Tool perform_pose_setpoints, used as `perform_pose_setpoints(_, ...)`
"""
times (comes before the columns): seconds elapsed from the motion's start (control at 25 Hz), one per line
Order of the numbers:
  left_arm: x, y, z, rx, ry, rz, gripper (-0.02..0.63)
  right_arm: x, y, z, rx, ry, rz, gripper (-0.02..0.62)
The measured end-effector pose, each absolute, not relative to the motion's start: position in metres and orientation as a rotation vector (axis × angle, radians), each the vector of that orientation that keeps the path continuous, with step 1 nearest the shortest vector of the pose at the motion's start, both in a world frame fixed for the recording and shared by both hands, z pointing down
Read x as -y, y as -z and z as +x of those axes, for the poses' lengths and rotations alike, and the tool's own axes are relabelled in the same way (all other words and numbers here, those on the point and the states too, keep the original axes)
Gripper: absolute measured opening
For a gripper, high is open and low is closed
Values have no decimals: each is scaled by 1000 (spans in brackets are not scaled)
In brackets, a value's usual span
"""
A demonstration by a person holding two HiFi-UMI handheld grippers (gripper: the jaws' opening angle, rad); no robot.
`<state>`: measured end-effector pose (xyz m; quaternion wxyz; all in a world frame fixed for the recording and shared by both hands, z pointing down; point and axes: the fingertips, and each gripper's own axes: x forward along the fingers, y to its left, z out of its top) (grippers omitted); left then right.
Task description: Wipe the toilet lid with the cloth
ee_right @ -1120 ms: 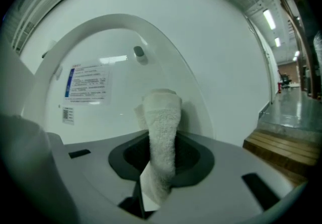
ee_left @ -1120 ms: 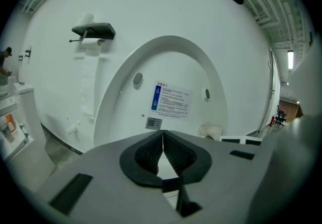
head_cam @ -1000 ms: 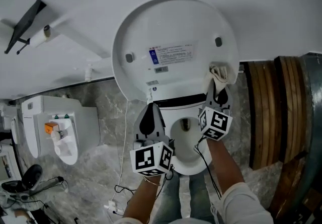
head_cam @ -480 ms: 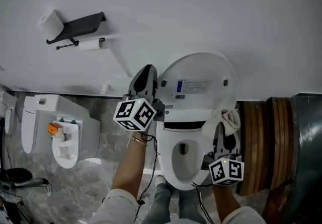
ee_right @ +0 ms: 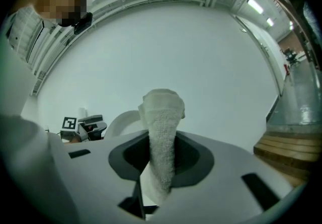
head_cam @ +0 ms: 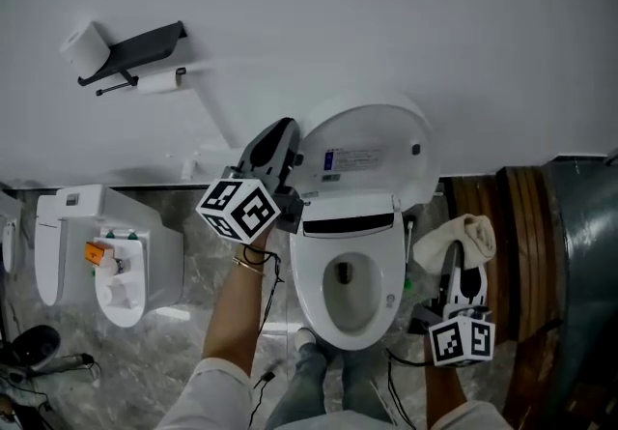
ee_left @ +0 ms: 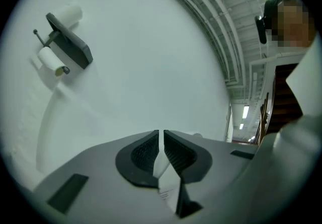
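Wiping seems paused: right gripper [head_cam: 463, 264] pinches cream terry cloth [head_cam: 454, 237], clear of the raised white toilet lid [head_cam: 372, 133] to its left; left gripper [ee_left: 161, 142] closed, empty. Next: press cloth against lid.

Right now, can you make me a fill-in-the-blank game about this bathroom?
The toilet lid is ___, not down.
The right gripper pinches a cloth coloured ___.
The left gripper, jaws together, holds ___.
On the wall shelf sits a roll of toilet ___.
Missing words: up; white; nothing; paper.
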<state>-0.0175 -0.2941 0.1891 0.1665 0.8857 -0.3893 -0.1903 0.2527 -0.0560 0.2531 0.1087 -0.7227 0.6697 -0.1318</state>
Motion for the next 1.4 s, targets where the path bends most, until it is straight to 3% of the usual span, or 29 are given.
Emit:
perform_pose_setpoints(0.24, 177, -200, -16, 1053, 544, 2417, 17, -6, -174, 273, -1981, 307, -2091, 86)
perform_pose_setpoints(0.48, 41, -279, -33, 1105, 559, 2102, 17, -76, -146, 267, -2095, 297, -2127, 86)
perform_pose_setpoints(0.96, -62, -448, -31, 1242, 275, 1865, 17, -86, -245, 209, -2371, 668, -2056, 86)
perform_pose_setpoints(1.4, -91, -628, -40, 1370, 209, 1774, 17, -59, -433, 173, -2569, 944, -1918, 86)
